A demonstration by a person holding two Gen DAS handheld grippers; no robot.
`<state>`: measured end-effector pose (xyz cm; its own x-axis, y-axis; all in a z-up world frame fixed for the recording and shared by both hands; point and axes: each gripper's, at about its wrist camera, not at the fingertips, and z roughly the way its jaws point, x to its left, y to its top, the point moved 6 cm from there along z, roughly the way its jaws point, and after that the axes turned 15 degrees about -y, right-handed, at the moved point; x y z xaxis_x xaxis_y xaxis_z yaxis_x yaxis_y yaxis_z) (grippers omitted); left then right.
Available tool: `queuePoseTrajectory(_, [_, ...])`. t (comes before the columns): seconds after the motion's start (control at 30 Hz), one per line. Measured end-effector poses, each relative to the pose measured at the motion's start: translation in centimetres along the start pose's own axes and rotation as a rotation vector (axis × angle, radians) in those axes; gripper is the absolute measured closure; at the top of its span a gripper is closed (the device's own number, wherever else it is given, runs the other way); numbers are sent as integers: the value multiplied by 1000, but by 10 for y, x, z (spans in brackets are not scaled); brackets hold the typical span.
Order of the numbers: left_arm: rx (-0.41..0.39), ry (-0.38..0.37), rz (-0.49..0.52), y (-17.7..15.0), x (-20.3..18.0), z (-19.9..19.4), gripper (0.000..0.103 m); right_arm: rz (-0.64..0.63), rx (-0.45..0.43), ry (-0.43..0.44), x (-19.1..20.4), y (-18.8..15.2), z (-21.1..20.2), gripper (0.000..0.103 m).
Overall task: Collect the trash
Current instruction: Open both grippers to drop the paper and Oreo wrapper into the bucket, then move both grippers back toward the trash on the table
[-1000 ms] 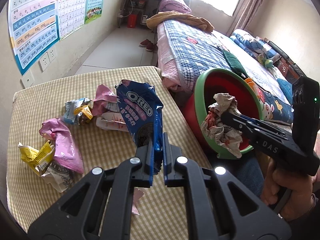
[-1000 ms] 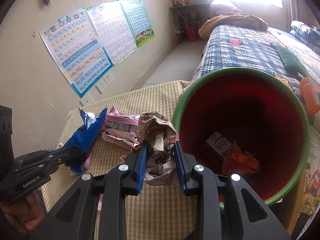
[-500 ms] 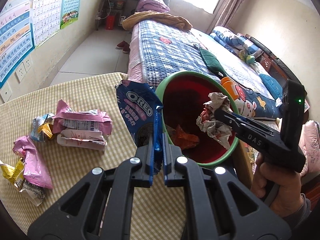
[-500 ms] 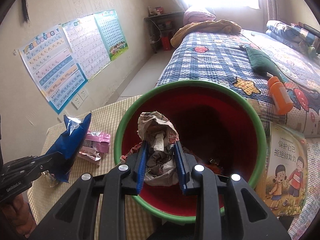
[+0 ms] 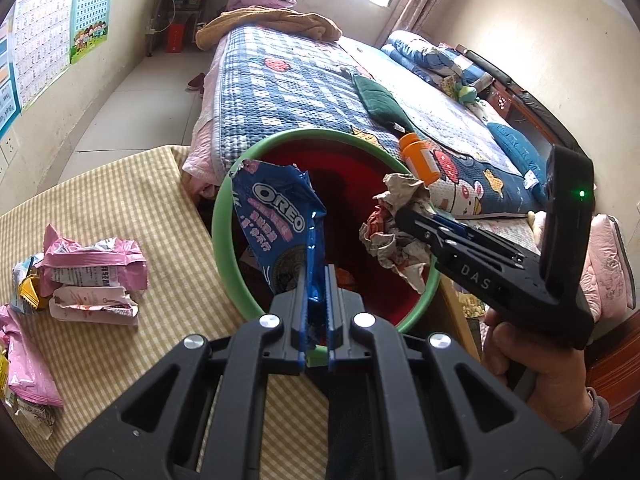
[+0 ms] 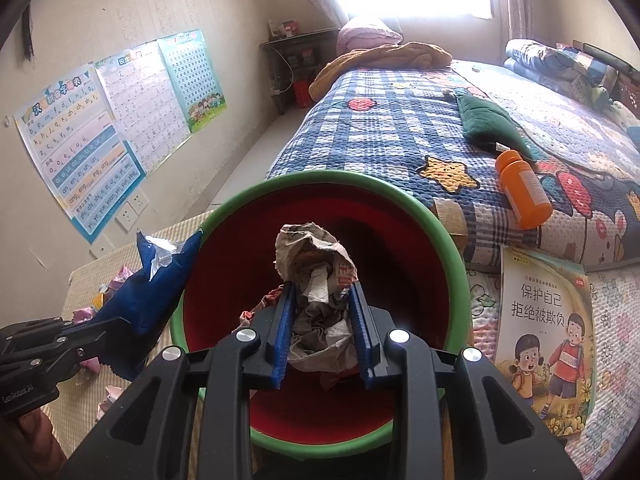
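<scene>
Right wrist view: right gripper [image 6: 323,330] clamps the paper wad [image 6: 316,276] over the bin [image 6: 448,248] mouth; left gripper [image 5: 316,312] pinches the Oreo wrapper [image 5: 276,224] above its table-side rim.

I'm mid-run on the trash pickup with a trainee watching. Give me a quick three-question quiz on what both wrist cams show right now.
1. True or false: the left gripper is shut on the blue Oreo wrapper.
2. What does the right gripper hold? A) an orange bottle B) a crumpled paper wad C) a picture book
3. Fill in: the bin has a red inside and a ____ rim.

Key:
1. True; its jaws pinch the wrapper's lower edge at the bin's mouth.
2. B; the crumpled paper wad sits between the blue pads. The orange bottle and the picture book lie on the bed.
3. Green. Pink wrappers remain on the checked tablecloth.
</scene>
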<state>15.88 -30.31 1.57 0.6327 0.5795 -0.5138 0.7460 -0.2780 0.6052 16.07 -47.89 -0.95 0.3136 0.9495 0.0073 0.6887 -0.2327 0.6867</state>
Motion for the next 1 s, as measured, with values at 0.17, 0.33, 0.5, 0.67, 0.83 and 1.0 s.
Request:
queuePoseTrajectory(0.17, [15, -8, 4, 1, -4, 11, 96, 6, 15, -5, -6, -2, 5, 73])
queuePoseTrajectory(0.33, [25, 1, -32, 0, 2, 16, 65, 23, 26, -11, -11, -6, 8, 68])
queuePoseTrajectory(0.5, [11, 33, -40, -2, 10, 9, 27, 54, 19, -18, -18, -5, 7, 41])
queuePoseTrajectory(0.67, [-14, 81, -61, -7, 23, -5, 8, 62, 10, -36, -19, -4, 3, 15])
queuePoseTrajectory(0.83, [-28, 124, -79, -14, 34, -21, 6, 58, 5, -45, -11, -5, -2, 7])
queuePoseTrajectory(1.0, [-56, 148, -97, -20, 44, -43, 6, 26, 8, -35, 7, -9, -7, 7])
